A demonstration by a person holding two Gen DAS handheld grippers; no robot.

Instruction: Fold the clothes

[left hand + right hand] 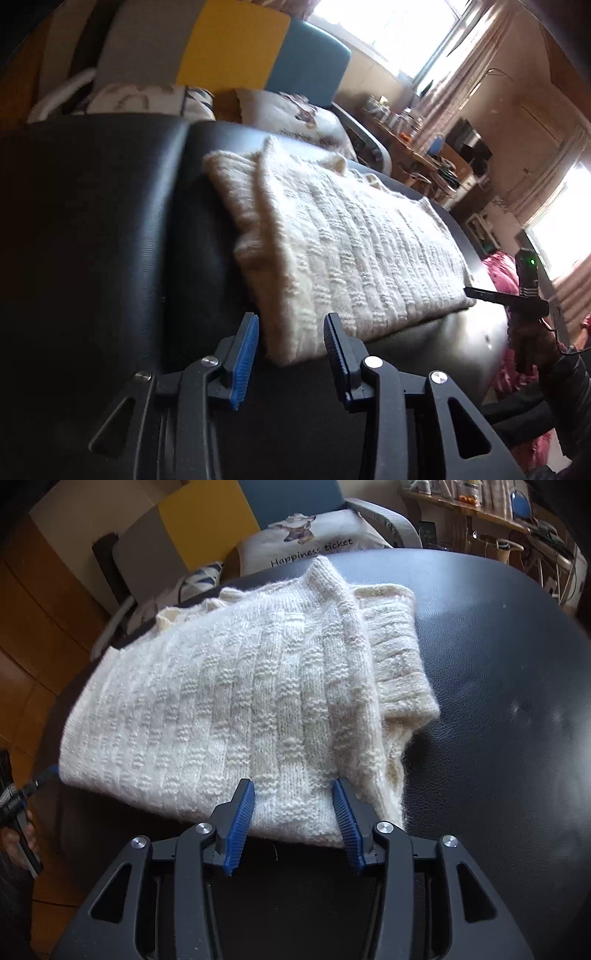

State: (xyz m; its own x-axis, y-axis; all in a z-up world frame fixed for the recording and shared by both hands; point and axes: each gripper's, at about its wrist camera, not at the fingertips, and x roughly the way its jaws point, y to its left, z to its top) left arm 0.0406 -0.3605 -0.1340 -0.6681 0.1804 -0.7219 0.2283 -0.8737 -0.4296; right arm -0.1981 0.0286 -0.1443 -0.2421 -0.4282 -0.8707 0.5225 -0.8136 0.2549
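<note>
sweater (229,701): cream knit, folded into a thick rectangle, lying flat on the black padded bench (498,664). Ribbed layer sticks out from under the top layer toward 2 o'clock in the right wrist view.
sweater, left wrist view (351,251): same bundle runs from 11 o'clock down to 4 o'clock across the bench (92,221); near corner reaches down between the fingers.
right claw (293,823): released, fingers spread. Sweater's near edge sits between them, spanning most of the gap; the pads don't visibly press it. Bulk of the knit is at 12 o'clock from the claw.
left claw (291,350): released, fingers spread. Near corner of the sweater lies in the gap, closer to the blue pad at 9 o'clock; a bare strip of bench shows beside the dark pad at 3 o'clock. No squeeze visible.
right claw seen from left (476,293): at 3 o'clock, fingertip just at the sweater's far-right edge; contact can't be told. A hand (528,332) in a dark sleeve holds it.
left claw seen from right (44,775): at 9 o'clock, blue tip beside the sweater's left edge.
pillows (314,542): beyond the bench at 12 o'clock, one printed "Happiness ticket".
panels (236,40): grey, yellow, blue, behind the pillows at 12 o'clock.
cluttered desk (417,147): at 2 o'clock in the left wrist view, by the curtained window (399,22).
pink fabric (498,269): at 3 o'clock, past the bench edge.
</note>
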